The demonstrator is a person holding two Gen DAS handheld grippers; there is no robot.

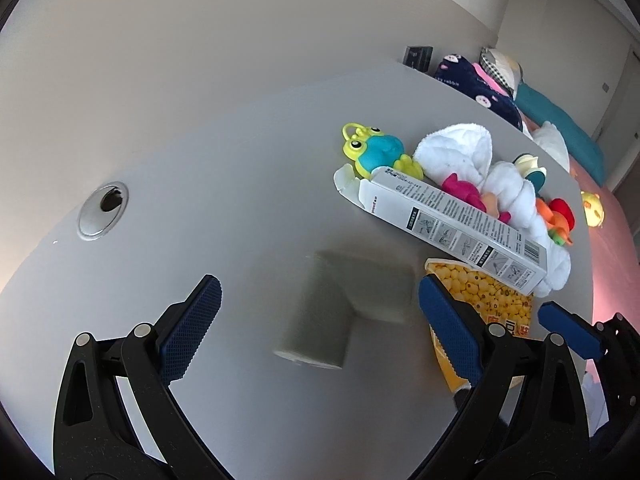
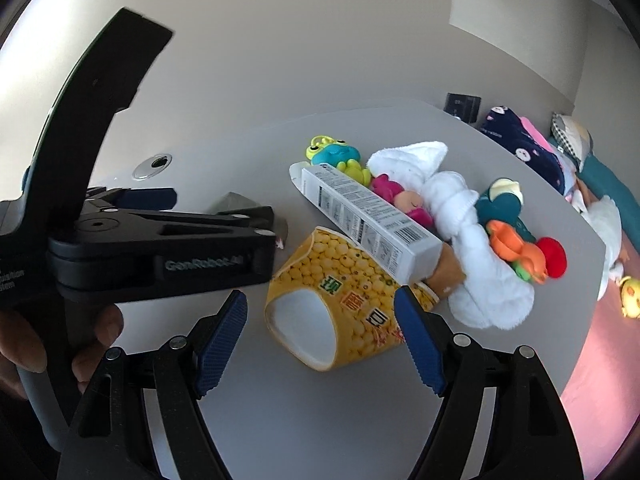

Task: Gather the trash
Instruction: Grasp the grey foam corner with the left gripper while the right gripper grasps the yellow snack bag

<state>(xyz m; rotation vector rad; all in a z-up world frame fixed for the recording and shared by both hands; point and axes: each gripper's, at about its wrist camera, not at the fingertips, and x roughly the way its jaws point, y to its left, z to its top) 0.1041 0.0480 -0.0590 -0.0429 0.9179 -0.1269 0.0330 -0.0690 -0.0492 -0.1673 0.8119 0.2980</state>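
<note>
Presently both tongs stand spread with nothing pinched between their pads. The left tongs (image 1: 320, 312) hang over a grey folded card piece (image 1: 348, 312) that lies flat on the bench (image 1: 200, 200), well inside the gap, with neither pad touching it. The right tongs (image 2: 320, 340) frame a crushed yellow paper cup (image 2: 340, 300) printed with corn kernels, lying on its side with its open mouth toward the camera; the right-hand pad sits just at the cup's flank, and contact cannot be confirmed. A long white carton (image 2: 360, 216) lies across the cup's far end, its open flap pointing away toward a green and blue frog toy (image 2: 336, 156). Beyond the carton sit a white towel (image 2: 472, 248), a pink doll (image 2: 400, 196), a teal toy (image 2: 500, 200) and an orange and red toy (image 2: 528, 256), all bunched close to the bench's right-hand edge. To the left of this cluster the bench surface is open as far as a round metal cable port (image 1: 102, 210) near the wall side. Past the right-hand edge lies a bed (image 1: 560, 120) with a pink cover, cushions and a small yellow toy (image 1: 592, 208). A person's fingers (image 2: 100, 328) grip the left tool's handle in the right wrist view.
</note>
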